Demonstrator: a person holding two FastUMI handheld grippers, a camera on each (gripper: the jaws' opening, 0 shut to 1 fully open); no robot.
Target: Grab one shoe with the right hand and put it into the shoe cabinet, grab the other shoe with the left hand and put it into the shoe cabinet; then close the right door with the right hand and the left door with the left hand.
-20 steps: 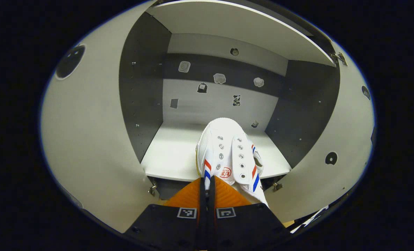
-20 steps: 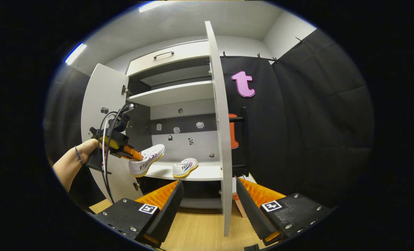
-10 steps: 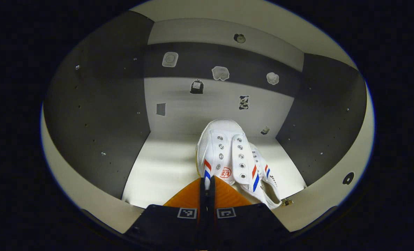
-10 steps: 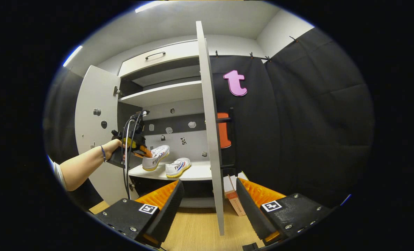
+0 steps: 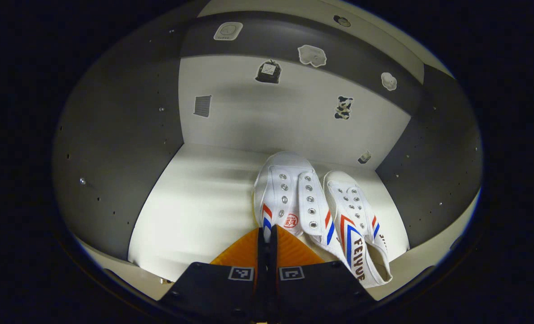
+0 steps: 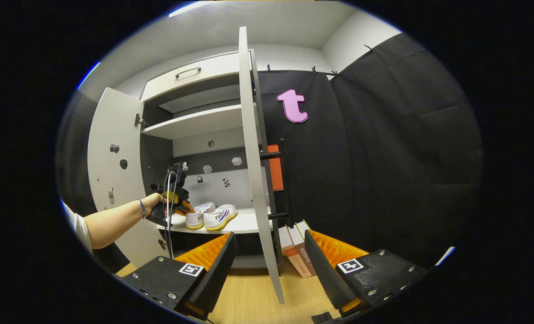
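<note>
You are on the second placement: your left gripper point(image 5: 267, 234) has its jaws clamped on the heel edge of a white canvas sneaker with red and blue stripes point(image 5: 287, 198), and that shoe is inside the cabinet, over the pale lower shelf point(image 5: 199, 202). In the right gripper view it looks set down, or nearly so, its sole at shelf level; I cannot tell for certain that it bears its full weight there.

The matching white sneaker point(image 5: 356, 225) lies just beside it on the right, the two touching or nearly touching along their sides, both toes toward the back panel.

Your right gripper point(image 6: 267, 256) hangs outside the cabinet above the wooden floor point(image 6: 249, 301), its jaws spread wide and holding nothing. Straight ahead of it stands the tall white right door point(image 6: 253, 180), seen edge-on and swung out. The white left door point(image 6: 114, 171) is open too, beside your left hand point(image 6: 152, 204).

Next, judge that the sole sits flat, then part the left jaws and draw straight back so you do not drag the heel or nudge its neighbour. After that, the right door wants a push from its outer face, then the left door.
</note>
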